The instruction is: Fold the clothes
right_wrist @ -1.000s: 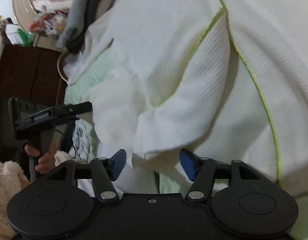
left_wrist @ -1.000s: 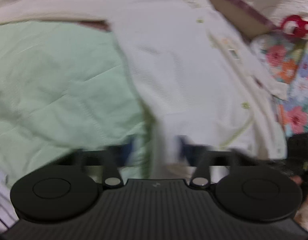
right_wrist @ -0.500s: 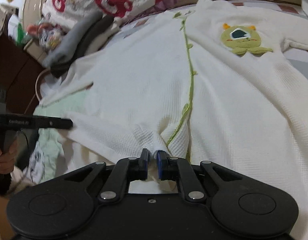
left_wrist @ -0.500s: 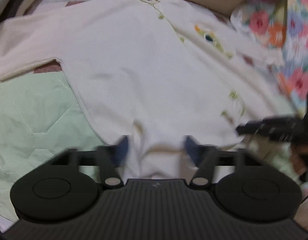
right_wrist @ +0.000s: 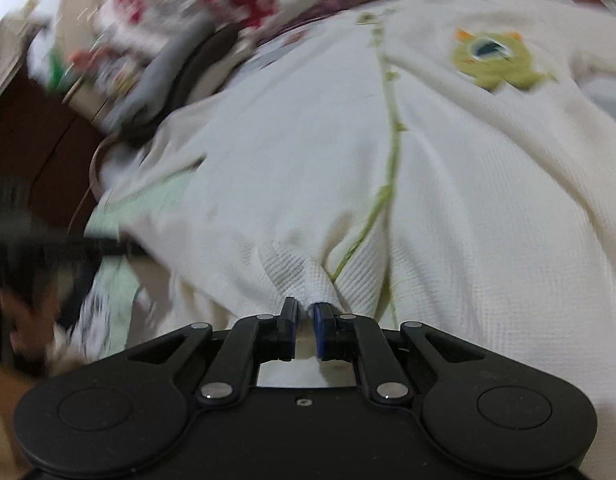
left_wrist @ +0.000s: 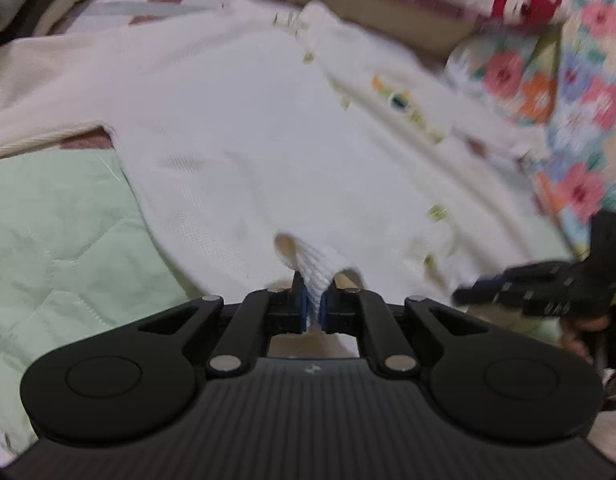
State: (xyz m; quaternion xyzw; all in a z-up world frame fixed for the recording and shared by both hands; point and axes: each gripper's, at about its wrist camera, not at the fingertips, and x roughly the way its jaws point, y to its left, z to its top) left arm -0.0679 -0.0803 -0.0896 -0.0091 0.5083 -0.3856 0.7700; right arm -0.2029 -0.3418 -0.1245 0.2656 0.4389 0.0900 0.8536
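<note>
no brand or lettering can be read anywhere; the only mark on the cream garment [right_wrist: 447, 184] is a green one-eyed monster patch [right_wrist: 495, 58] on its chest, sharp enough to make out only from the right wrist. the garment lies spread front-up over a pale green quilted pad [left_wrist: 56, 232], collar end far from both grippers, with a line of green trim [right_wrist: 391, 148] running down its middle. the left gripper [left_wrist: 313, 308] has its blue pads pressed nearly together on a ribbed cuff of the fabric, which stands up in a small hump just past the fingertips. the right gripper [right_wrist: 304, 318] is likewise clamped narrow on a bunched fold of the hem, just left of the green trim. the left wrist view shows a flowered cloth [left_wrist: 579, 92] along the right edge and the other gripper's black fingers reaching in low on the right; the right wrist view instead shows dark wooden furniture [right_wrist: 36, 152], a grey item [right_wrist: 156, 76] beside the garment's far left edge, and a blurred hand [right_wrist: 24, 320] at the left edge.
</note>
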